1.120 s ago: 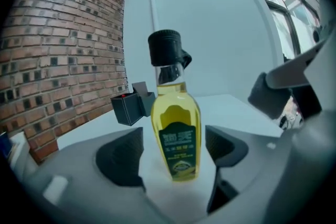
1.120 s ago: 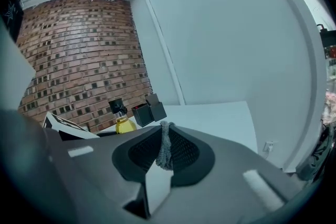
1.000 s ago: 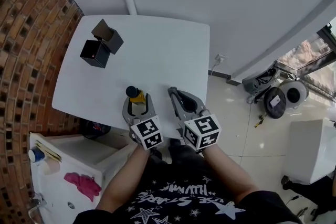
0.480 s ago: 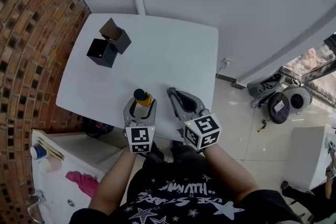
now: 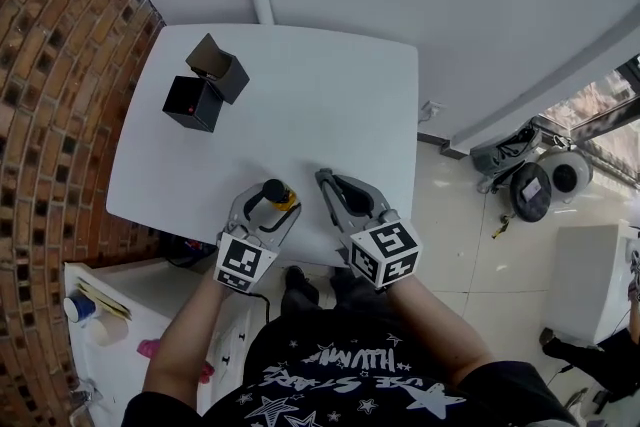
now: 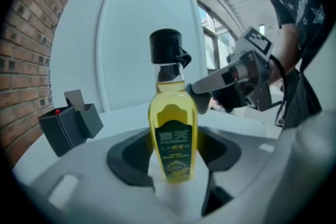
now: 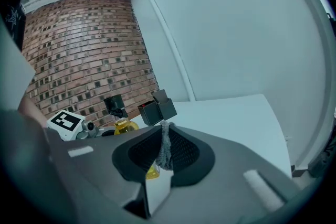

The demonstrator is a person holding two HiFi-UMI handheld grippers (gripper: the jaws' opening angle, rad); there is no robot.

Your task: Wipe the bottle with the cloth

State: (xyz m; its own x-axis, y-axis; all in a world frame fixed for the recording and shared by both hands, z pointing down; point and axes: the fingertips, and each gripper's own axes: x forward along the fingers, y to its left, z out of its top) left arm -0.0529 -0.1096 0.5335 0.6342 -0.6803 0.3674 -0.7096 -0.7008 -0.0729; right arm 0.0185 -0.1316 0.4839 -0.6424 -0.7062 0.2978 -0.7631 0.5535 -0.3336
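Oil bottle (image 6: 173, 128) clamped in left gripper (image 6: 176, 159), grey cloth (image 7: 166, 140) pinched in right gripper (image 7: 163, 157); hold bottle steady, drag cloth down side.

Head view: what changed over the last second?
The left gripper swung its jaws rightward, carrying the oil bottle it grips closer to the right gripper. Unchanged: the right gripper's jaws shut on the cloth, and the two black boxes at the table's far left.
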